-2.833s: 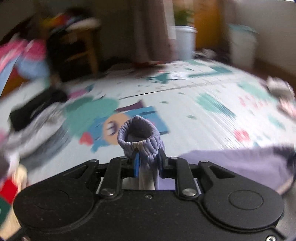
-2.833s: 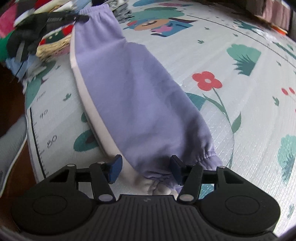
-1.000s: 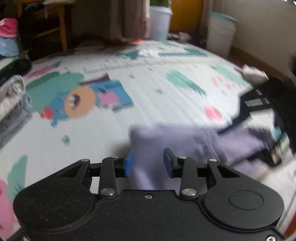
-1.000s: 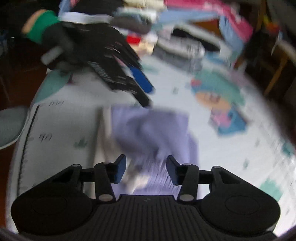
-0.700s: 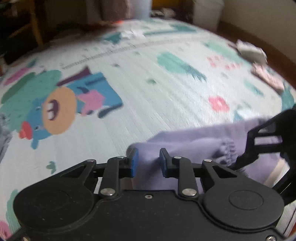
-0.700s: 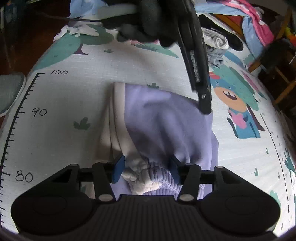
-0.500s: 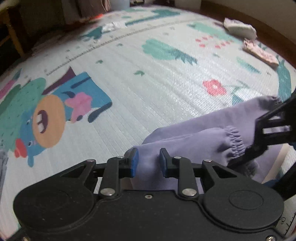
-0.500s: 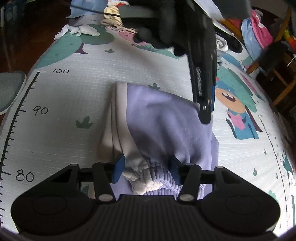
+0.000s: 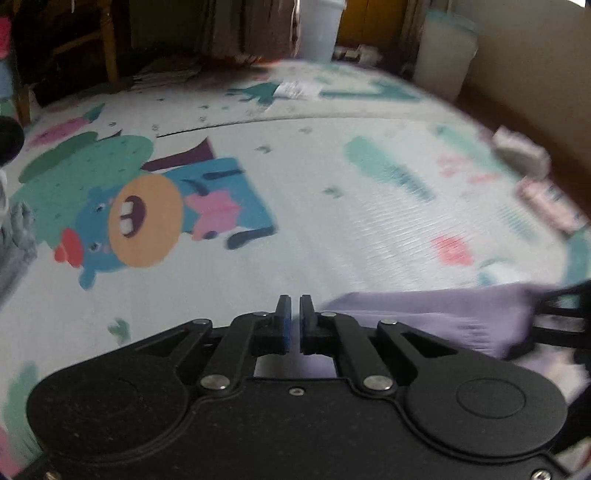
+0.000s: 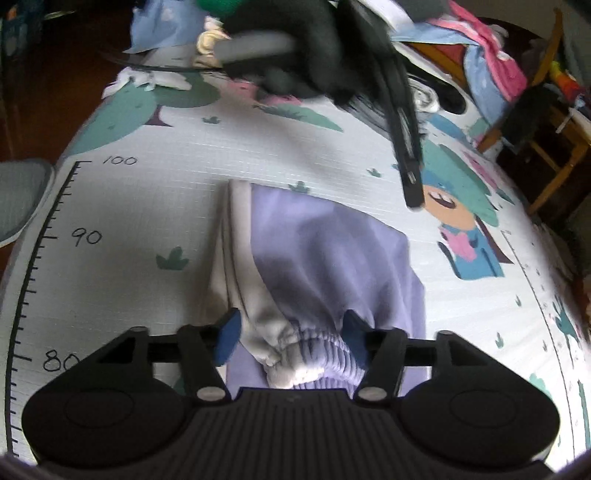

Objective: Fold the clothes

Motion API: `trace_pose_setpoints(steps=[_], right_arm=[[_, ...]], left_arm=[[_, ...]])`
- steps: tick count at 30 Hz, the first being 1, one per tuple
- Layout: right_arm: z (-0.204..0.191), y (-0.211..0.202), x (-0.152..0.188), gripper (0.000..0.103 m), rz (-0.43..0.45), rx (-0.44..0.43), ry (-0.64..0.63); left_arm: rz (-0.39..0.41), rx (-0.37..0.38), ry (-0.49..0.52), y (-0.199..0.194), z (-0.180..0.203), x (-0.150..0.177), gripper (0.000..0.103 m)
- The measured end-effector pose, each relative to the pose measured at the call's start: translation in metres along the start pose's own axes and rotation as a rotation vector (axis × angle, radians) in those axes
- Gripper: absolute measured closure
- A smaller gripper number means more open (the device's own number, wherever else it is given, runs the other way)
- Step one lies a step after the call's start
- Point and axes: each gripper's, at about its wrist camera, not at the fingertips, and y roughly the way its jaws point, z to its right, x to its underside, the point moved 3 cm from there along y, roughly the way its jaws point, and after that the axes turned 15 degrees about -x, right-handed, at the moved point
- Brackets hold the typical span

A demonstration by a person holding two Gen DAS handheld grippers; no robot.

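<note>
Left wrist: play mat (image 9: 332, 236), left claw (image 9: 294, 325) closed empty, right claw (image 10: 291, 332) open.

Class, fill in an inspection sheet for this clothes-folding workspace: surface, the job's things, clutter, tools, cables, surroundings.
Surface: cartoon play mat with a printed height ruler.
Job's things: lilac trousers, folded over, elastic cuffs near the right tool.
Clutter: clothes pile at the mat's edge; small folded items.
Tools: left tool shut, empty, lifted off the trousers; right tool open, straddling the cuffs.
Cables: nothing seen.
Surroundings: wooden chair, white bins, curtain.
</note>
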Motion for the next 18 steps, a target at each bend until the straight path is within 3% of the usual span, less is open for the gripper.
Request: trace_pose_setpoints(steps=[2, 3, 5, 8, 10, 13, 16, 18], right_arm=[[0.009, -0.005, 0.006, 0.036, -0.035, -0.026, 0.042], [0.010, -0.007, 0.009, 0.036, -0.034, -0.030, 0.045], [0.008, -0.007, 0.005, 0.036, -0.043, -0.037, 0.040], [0.010, -0.009, 0.007, 0.036, -0.049, -0.047, 0.040], [0.019, -0.031, 0.013, 0.036, -0.021, -0.063, 0.090], [0.026, -0.070, 0.024, 0.036, 0.017, -0.084, 0.182], [0.021, -0.108, 0.051, 0.036, 0.034, -0.093, 0.343], [0.018, -0.134, 0.065, 0.036, 0.033, -0.079, 0.453]], left_arm=[[-0.002, 0.074, -0.026, -0.005, 0.014, 0.013, 0.098], [-0.018, 0.100, -0.024, -0.002, 0.024, 0.021, 0.090], [-0.080, 0.068, 0.049, 0.015, 0.045, 0.036, 0.085], [-0.047, 0.016, 0.170, 0.021, 0.064, 0.045, 0.084], [-0.006, 0.027, 0.137, 0.008, 0.064, 0.040, 0.082], [0.064, 0.044, 0.201, -0.014, 0.071, 0.048, 0.072], [0.100, 0.084, 0.342, -0.028, 0.097, 0.070, 0.058], [0.116, 0.099, 0.451, -0.034, 0.116, 0.086, 0.057]])
